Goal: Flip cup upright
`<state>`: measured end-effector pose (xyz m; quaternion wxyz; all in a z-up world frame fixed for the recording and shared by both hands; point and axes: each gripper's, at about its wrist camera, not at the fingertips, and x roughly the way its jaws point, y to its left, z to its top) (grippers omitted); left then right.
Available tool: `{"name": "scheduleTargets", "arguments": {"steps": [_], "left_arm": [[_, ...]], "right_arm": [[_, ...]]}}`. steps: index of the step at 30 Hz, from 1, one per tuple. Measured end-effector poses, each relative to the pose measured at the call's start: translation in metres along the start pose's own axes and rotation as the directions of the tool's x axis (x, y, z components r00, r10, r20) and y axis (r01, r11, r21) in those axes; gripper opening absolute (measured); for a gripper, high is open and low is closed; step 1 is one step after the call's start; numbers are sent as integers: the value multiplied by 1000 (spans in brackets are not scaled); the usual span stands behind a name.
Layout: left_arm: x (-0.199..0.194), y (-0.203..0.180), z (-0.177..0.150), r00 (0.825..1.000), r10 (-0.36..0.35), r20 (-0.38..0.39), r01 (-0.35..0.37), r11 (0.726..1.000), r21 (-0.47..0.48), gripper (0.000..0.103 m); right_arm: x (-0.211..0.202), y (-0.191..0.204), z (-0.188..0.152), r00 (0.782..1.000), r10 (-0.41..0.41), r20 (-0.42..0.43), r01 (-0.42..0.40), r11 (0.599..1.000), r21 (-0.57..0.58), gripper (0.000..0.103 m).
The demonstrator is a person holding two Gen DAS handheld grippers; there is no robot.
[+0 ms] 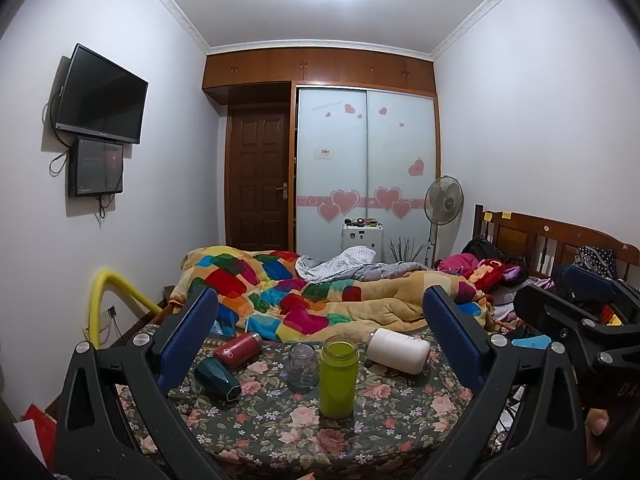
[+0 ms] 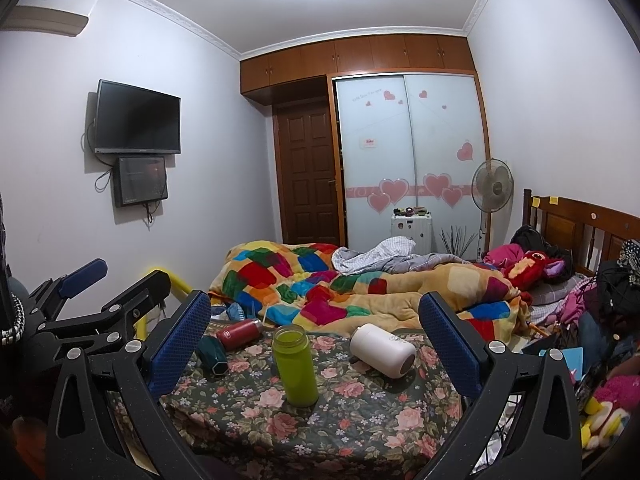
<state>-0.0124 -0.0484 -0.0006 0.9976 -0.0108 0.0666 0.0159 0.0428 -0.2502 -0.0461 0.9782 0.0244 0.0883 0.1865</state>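
Several cups sit on a floral-cloth table (image 1: 372, 428). A green cup (image 1: 337, 378) stands upright with its mouth open; it also shows in the right wrist view (image 2: 295, 365). A clear glass cup (image 1: 303, 365) stands just behind it. A white cup (image 1: 398, 350) (image 2: 383, 350), a red cup (image 1: 238, 350) (image 2: 240, 333) and a dark teal cup (image 1: 217, 378) (image 2: 213, 354) lie on their sides. My left gripper (image 1: 320, 344) is open and empty, short of the cups. My right gripper (image 2: 314, 344) is open and empty, also short of them.
A bed with a patchwork blanket (image 1: 304, 296) lies right behind the table. A yellow rail (image 1: 108, 300) is at the left. Clothes and toys (image 2: 600, 320) pile at the right. A wardrobe (image 1: 366, 160), a fan (image 1: 443, 200) and a door (image 1: 258, 176) stand at the back.
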Motion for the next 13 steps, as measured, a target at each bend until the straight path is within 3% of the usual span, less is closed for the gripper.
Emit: {"name": "scheduleTargets", "arguments": {"steps": [13], "left_arm": [[16, 17, -8, 999, -17, -43, 15, 998, -55, 103]], "right_arm": [[12, 4, -2, 1000, -1, -29, 0, 1000, -19, 103]]}}
